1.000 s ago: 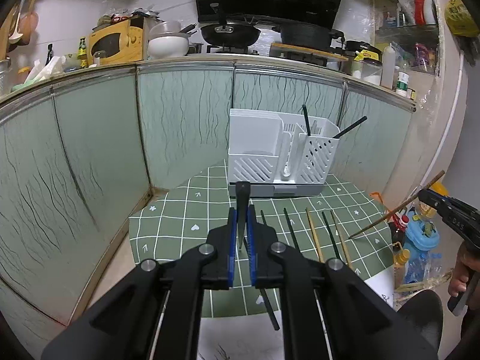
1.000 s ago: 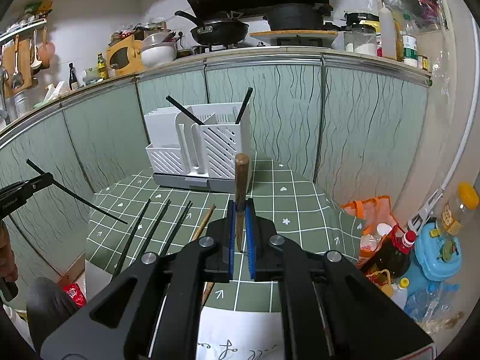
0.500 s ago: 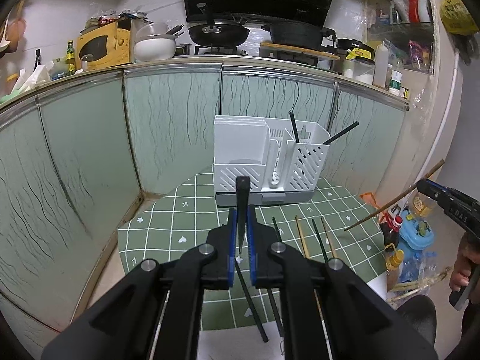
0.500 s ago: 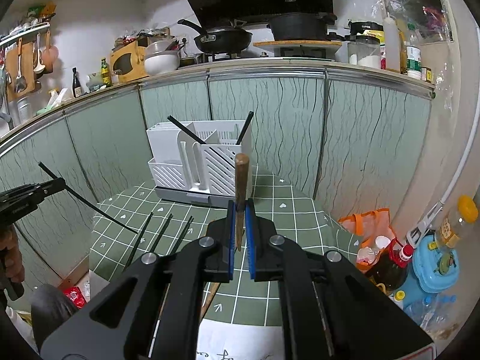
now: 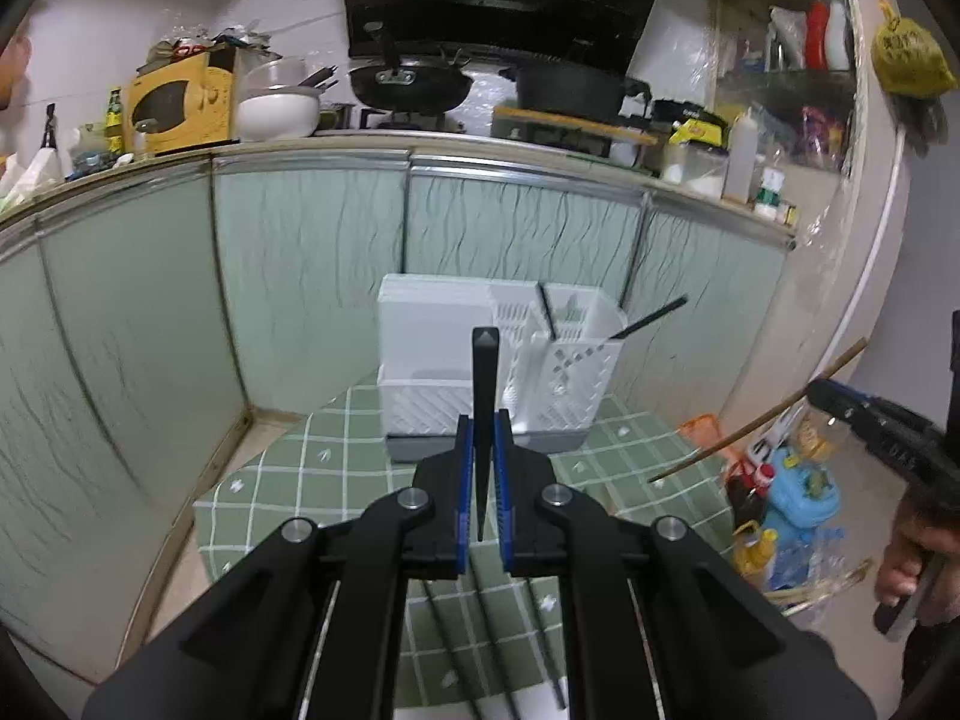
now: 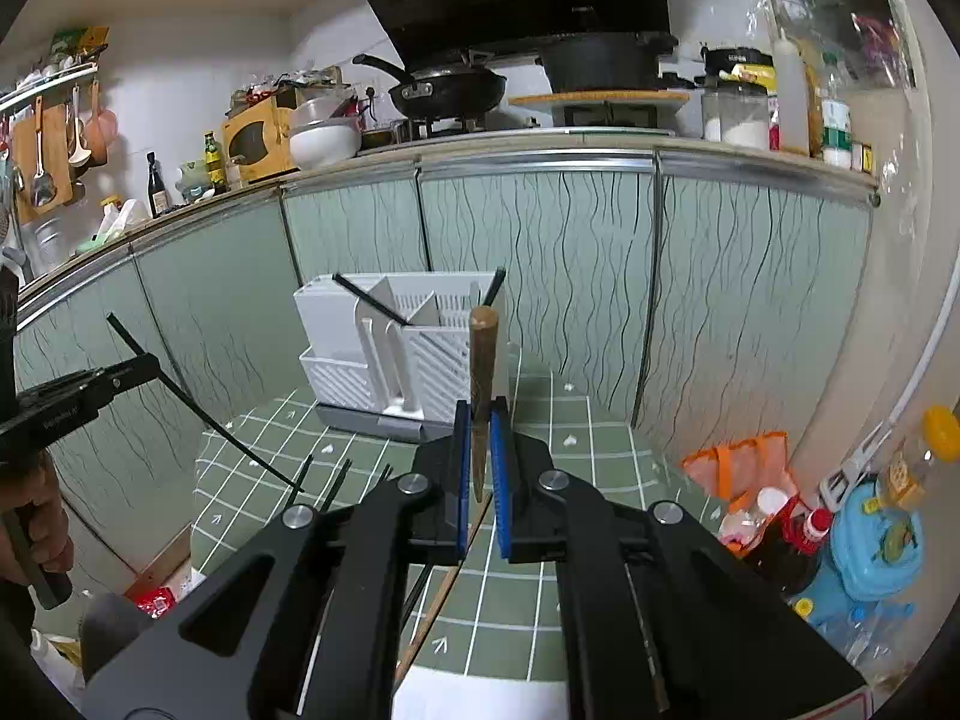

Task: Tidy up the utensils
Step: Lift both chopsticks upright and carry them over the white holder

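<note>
Both claws are clamped tight, each pinching a single chopstick above a small table. Seen from its own camera, the left gripper (image 5: pixel 482 474), black with blue pads, is closed on a slim black chopstick (image 5: pixel 483 396) that stands up between its fingers, thick end uppermost. From the right wrist view the same stick slants down out of that claw toward the tabletop, its tip above the cloth. Likewise closed, the right gripper (image 6: pixel 480 468) grips a brown wooden chopstick (image 6: pixel 482 384), also upright between the pads; in the left wrist view it angles down and leftward from the claw. A person's hand (image 5: pixel 912 558) holds that gripper's handle at the frame's right edge. Behind both claws, a white slatted plastic utensil holder (image 6: pixel 414 354) sits at the far side of the table covered in green grid-patterned cloth (image 6: pixel 570 450), against pale green cabinet doors. Two black chopsticks (image 6: pixel 366 300) already lean inside its compartments. More dark chopsticks (image 6: pixel 336 483) lie loose on the cloth near the right claw.
</note>
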A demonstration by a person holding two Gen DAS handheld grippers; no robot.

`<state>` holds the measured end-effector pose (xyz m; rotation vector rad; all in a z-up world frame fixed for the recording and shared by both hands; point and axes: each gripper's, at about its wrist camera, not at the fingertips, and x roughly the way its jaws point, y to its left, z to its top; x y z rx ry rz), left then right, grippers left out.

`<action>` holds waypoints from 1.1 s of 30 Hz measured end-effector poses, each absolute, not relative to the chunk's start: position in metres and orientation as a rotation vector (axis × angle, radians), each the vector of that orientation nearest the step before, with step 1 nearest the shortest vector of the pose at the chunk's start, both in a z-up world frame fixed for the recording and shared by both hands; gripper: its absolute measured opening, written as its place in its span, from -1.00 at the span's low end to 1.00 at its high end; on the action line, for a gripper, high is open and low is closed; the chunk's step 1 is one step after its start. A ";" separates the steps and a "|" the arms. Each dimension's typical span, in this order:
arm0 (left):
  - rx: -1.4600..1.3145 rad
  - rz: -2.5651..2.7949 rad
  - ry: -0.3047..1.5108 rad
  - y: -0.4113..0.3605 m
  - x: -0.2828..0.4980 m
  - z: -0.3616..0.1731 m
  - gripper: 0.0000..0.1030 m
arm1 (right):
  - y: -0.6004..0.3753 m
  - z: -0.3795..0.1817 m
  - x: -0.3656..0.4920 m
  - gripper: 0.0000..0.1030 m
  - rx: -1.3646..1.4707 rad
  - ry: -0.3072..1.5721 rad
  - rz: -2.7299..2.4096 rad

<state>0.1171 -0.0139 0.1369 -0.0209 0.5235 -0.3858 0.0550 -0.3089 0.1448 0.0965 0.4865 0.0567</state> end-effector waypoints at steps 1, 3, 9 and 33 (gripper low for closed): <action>-0.023 -0.392 0.512 -0.017 0.119 0.143 -0.88 | -0.310 0.148 0.057 -0.88 0.098 0.483 0.059; -0.025 -0.407 0.497 -0.023 0.124 0.153 -0.88 | -0.310 0.156 0.062 -0.88 0.098 0.477 0.063; 0.000 -0.441 0.480 -0.047 0.146 0.181 -0.88 | -0.309 0.185 0.083 -0.88 0.088 0.463 0.084; 0.027 -0.532 0.418 -0.126 0.252 0.207 -0.88 | -0.310 0.213 0.201 -0.88 0.078 0.453 0.158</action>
